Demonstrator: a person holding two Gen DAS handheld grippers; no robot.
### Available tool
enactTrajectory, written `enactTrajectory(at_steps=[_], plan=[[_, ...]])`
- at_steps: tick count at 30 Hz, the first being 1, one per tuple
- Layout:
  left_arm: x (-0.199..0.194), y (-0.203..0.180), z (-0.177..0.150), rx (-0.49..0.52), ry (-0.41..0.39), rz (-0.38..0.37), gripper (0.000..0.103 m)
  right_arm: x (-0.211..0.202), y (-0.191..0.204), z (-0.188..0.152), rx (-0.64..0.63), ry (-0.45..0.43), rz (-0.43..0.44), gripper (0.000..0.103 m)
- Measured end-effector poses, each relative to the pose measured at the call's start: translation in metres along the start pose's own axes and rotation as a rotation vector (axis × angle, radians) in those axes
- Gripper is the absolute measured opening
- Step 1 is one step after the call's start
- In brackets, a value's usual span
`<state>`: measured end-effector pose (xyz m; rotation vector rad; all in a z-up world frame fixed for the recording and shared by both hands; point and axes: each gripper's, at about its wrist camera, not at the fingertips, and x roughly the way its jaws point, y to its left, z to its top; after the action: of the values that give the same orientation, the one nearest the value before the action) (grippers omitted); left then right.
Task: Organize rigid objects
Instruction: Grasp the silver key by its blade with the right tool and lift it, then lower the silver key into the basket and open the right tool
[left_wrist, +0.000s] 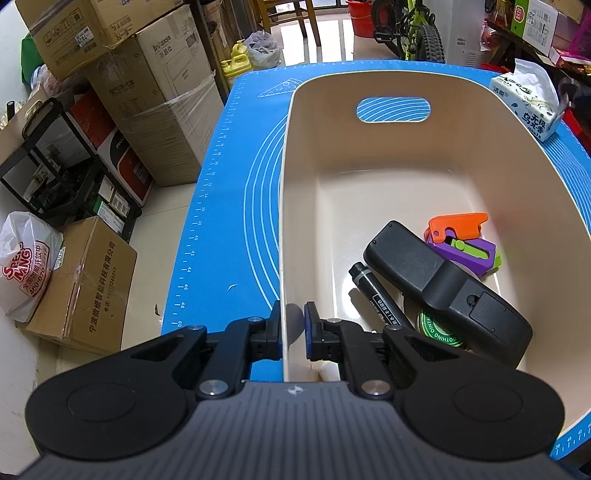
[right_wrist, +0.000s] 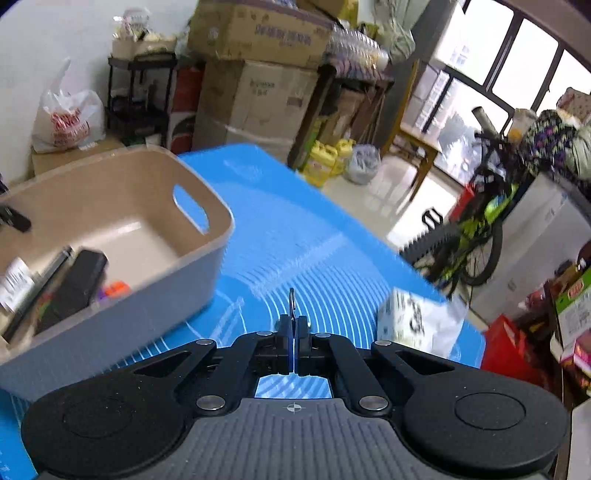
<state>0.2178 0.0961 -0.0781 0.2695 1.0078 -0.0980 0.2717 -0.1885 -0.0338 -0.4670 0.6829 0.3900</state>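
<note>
Your left claw (left_wrist: 291, 332) pinches the beige bin (left_wrist: 369, 162) wall. Your right claw (right_wrist: 293, 328), pinching a thin metal clip (right_wrist: 292, 301), sits right of the bin; the bin lies to its left.

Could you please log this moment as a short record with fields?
surface: blue mat
container: beige bin on the mat
bin contents: black remote, black marker, orange and purple toy, green round tin
left gripper: shut on the bin's near wall, one finger inside and one outside
right gripper: shut on a thin dark clip, beside the bin
also on mat: tissue pack
</note>
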Motion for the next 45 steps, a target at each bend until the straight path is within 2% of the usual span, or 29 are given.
enactTrajectory(at_steps=[9,15,20,26,32,37,38,39,40,42,43,45], plan=[[0.000,0.001,0.000,-0.002,0.001,0.000,0.012,-0.036,0.049,0.050,-0.060,-0.163,0.095,0.012],[-0.001,0.001,0.001,-0.006,0.002,-0.001,0.012,-0.029,0.083,0.071,-0.033,-0.168,0.176,0.012],[-0.001,0.003,0.002,-0.010,0.001,-0.004,0.012,-0.009,0.111,0.072,-0.012,-0.120,0.204,0.012],[-0.001,0.003,0.002,-0.012,0.001,-0.006,0.012,0.020,0.144,0.059,0.004,-0.005,0.234,0.012],[-0.001,0.003,0.002,-0.014,0.000,-0.007,0.012,0.042,0.157,0.045,0.039,0.097,0.256,0.012],[0.000,0.003,0.002,-0.017,-0.001,-0.007,0.012,0.050,0.163,0.040,0.054,0.162,0.237,0.013],[0.000,0.003,0.002,-0.021,-0.002,-0.007,0.012,0.050,0.162,0.040,0.062,0.168,0.229,0.014],[0.000,0.003,0.002,-0.027,-0.002,-0.007,0.012,0.048,0.161,0.040,0.074,0.171,0.225,0.021],[-0.001,0.003,0.002,-0.032,-0.006,-0.004,0.012,0.045,0.159,0.040,0.093,0.168,0.224,0.030],[-0.003,0.003,0.003,-0.035,-0.012,0.002,0.013,0.035,0.152,0.041,0.138,0.153,0.225,0.055],[-0.005,0.002,0.003,-0.037,-0.016,0.004,0.014,0.030,0.148,0.041,0.160,0.143,0.218,0.062],[-0.011,0.001,0.004,-0.044,-0.023,0.010,0.036,0.014,0.142,0.039,0.193,0.110,0.195,0.074]])
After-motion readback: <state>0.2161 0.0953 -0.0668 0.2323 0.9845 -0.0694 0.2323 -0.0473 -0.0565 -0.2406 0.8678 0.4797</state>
